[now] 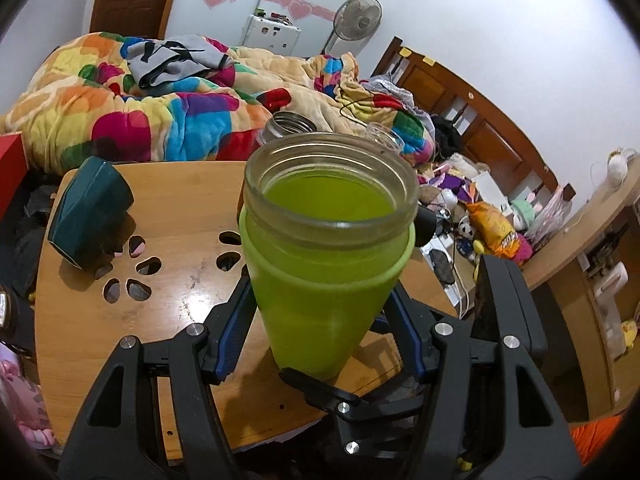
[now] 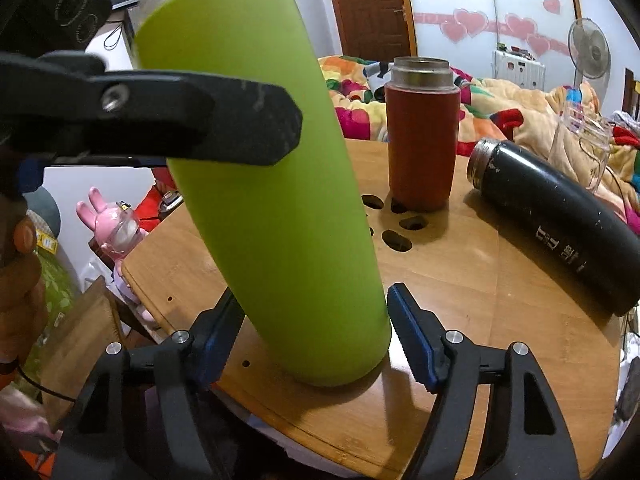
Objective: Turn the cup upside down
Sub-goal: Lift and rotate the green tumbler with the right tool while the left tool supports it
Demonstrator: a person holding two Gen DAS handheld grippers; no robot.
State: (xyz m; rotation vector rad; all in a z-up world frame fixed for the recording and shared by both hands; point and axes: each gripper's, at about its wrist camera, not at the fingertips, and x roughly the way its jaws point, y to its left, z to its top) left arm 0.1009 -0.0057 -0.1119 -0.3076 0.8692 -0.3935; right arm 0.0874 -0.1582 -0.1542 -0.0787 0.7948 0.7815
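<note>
The green cup [image 1: 326, 264] with a clear glass rim stands upright, mouth up, near the front edge of the round wooden table [image 1: 168, 304]. My left gripper [image 1: 320, 320] has its blue pads against both sides of the cup's upper body and is shut on it. In the right wrist view the same cup [image 2: 276, 208] stands between my right gripper's [image 2: 316, 340] fingers near its base; the jaws are open, with a gap on the right side. A finger of the left gripper [image 2: 224, 120] crosses the cup's upper part.
A dark green object [image 1: 90, 216] lies on the table's left. A red flask [image 2: 422, 140] stands beyond the flower-shaped cutouts [image 2: 396, 224]. A black flask [image 2: 560, 216] lies on its side at right, next to a clear glass [image 2: 580, 148]. A bed with a colourful blanket [image 1: 152, 112] is behind.
</note>
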